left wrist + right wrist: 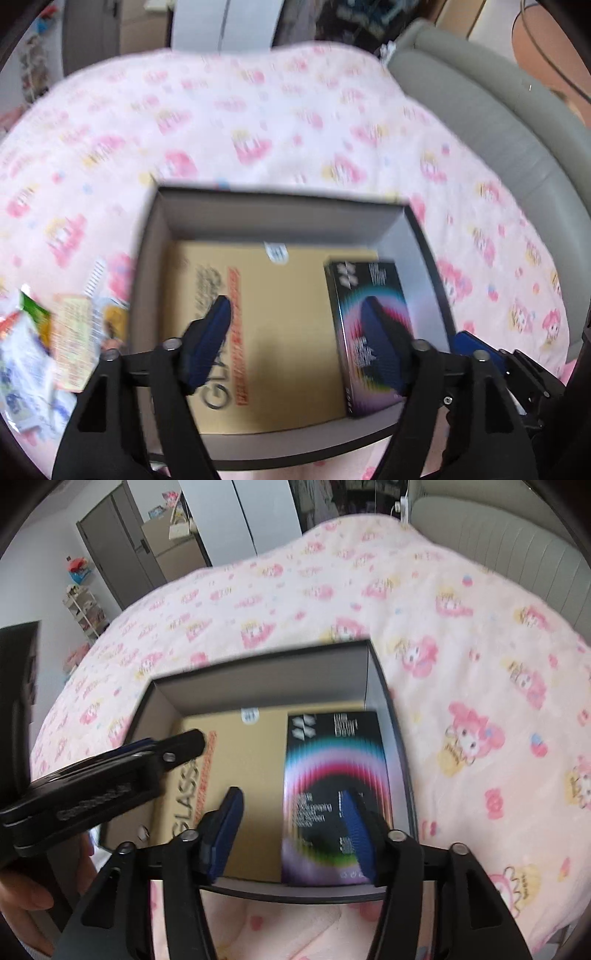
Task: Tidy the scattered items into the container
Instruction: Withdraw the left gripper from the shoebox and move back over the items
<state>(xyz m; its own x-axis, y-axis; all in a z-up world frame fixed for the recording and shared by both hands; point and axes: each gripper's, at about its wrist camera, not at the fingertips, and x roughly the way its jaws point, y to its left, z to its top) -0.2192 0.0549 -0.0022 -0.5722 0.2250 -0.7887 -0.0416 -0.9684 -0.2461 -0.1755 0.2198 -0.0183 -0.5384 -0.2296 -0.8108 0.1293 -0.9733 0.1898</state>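
An open dark box (275, 212) with grey inner walls sits on a pink patterned bed cover; it also shows in the right wrist view (258, 681). Inside lie a flat tan carton (280, 332) printed "GLASS" and a black packet with a rainbow swirl (364, 332), at the right side (332, 775). My left gripper (295, 317) hangs open and empty over the box. My right gripper (291, 812) is open and empty over the box's near edge. The left gripper's finger (110, 775) reaches in from the left. Loose snack packets (55, 339) lie left of the box.
A grey padded headboard (498, 122) runs along the right of the bed (498, 542). The pink bed cover (480, 720) spreads all around the box. A door, cardboard boxes and shelves stand against the far wall (122, 561).
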